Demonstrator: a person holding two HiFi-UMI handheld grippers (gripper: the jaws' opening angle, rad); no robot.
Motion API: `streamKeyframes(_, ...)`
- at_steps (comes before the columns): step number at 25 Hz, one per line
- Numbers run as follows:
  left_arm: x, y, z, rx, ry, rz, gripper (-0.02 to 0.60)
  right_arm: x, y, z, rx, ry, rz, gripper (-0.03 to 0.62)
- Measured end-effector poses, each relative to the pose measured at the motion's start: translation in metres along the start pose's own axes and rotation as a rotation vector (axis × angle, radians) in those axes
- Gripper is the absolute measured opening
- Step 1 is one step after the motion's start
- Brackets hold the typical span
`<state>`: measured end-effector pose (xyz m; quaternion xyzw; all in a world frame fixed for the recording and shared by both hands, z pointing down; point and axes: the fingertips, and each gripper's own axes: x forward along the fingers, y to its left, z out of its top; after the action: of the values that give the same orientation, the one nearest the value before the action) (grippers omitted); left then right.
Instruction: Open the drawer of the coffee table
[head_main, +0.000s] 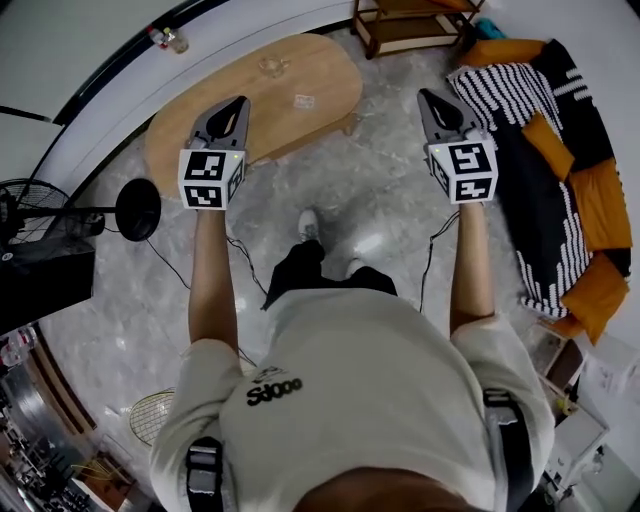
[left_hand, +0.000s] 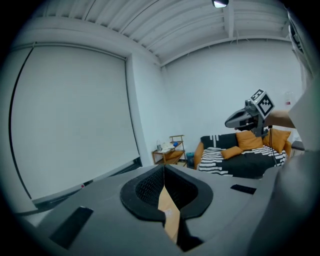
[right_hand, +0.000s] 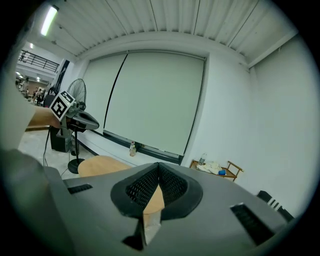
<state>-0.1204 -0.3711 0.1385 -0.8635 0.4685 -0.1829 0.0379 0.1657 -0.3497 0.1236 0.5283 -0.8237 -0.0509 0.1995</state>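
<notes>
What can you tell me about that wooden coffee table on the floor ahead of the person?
The coffee table is low, with a long oval top of light wood and rounded ends. It stands on the grey marbled floor, close to the pale wall, slanting across the head view. One short wooden leg shows under its right end. A clear glass item and a small pale thing rest on top. No drawer can be made out from above.

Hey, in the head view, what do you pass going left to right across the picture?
Fan → left gripper → right gripper → sofa. The coffee table overlaps the left gripper, so I skip it.
</notes>
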Motion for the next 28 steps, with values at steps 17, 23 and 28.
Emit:
streamKeyframes(17, 0.125, -0.008, -0.181, -0.035, 0.009, 0.041, 0.018, 0.109, 0.008, -0.186, 0.01, 0.008, 0.008, 0.006)
streamKeyframes(23, 0.159, -0.027, -0.275, -0.009, -0.008, 0.05, 0.018, 0.141, 0.029, -0.279, 0.004, -0.02, -0.007, 0.006)
streamKeyframes(28, 0.177, -0.046, -0.358, -0.021, -0.018, 0.038, 0.019, 0.169, 0.043, -0.364, 0.0, -0.039, -0.039, 0.006)
